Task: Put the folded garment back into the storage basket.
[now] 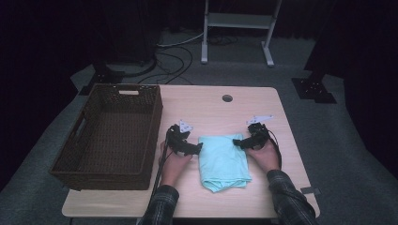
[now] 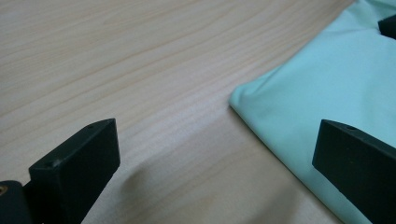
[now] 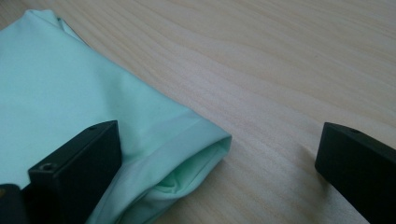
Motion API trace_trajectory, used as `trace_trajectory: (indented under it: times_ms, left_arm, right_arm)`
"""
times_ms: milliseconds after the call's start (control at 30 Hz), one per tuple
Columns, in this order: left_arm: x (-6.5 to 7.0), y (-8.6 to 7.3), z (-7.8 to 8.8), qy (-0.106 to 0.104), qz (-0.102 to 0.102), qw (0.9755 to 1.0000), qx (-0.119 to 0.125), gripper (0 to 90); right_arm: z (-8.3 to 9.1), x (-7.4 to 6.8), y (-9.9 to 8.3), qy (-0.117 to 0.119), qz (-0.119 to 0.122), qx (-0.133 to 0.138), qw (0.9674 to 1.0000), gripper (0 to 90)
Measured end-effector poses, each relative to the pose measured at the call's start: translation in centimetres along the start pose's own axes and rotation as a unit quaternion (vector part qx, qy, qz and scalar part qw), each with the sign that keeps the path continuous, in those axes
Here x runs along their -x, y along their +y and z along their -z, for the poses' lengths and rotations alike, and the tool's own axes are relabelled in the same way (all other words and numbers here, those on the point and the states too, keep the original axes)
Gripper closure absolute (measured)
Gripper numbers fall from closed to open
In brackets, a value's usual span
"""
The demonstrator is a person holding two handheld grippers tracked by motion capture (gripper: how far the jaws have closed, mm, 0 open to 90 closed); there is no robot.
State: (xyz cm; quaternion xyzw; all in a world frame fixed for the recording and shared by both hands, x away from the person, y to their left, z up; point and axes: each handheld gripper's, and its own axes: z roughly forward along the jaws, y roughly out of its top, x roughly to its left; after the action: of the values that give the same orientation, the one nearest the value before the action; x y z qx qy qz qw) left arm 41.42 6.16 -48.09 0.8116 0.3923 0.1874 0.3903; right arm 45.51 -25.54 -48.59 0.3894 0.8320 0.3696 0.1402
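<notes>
looks like a lab or studio: black curtains, grey carpet, loose cables (image 1: 173,58) upper middle, white metal stand (image 1: 239,28) at top

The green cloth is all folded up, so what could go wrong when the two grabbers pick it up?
1. The folded cloth could fall open: the right gripper sits at a corner with loose layers, so its open jaws may catch just the top one.
2. The left gripper has one jaw over bare table, so it might pinch only the cloth's thin edge and slip.
3. The sagging cloth could snag the basket rim.
</notes>
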Motion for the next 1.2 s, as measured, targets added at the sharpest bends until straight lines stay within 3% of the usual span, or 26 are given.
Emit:
trace_trajectory:
  times_ms: [367,500,1200]
  left_arm:
    - [1.1,-0.8,1.1,-0.013,0.004,0.9999,0.004,0.0]
    - [1.4,-1.2,1.6,-0.024,0.017,0.9995,0.011,0.0]
    - [4.4,-2.4,2.9,-0.055,0.003,0.9984,0.012,0.0]
  right_arm:
    - [0.0,0.0,0.0,-0.003,-0.002,0.000,1.0000,0.0]
    - [0.0,0.0,0.0,-0.003,-0.002,0.000,1.0000,0.0]
    - [0.0,0.0,0.0,-0.004,-0.001,-0.001,1.0000,0.0]
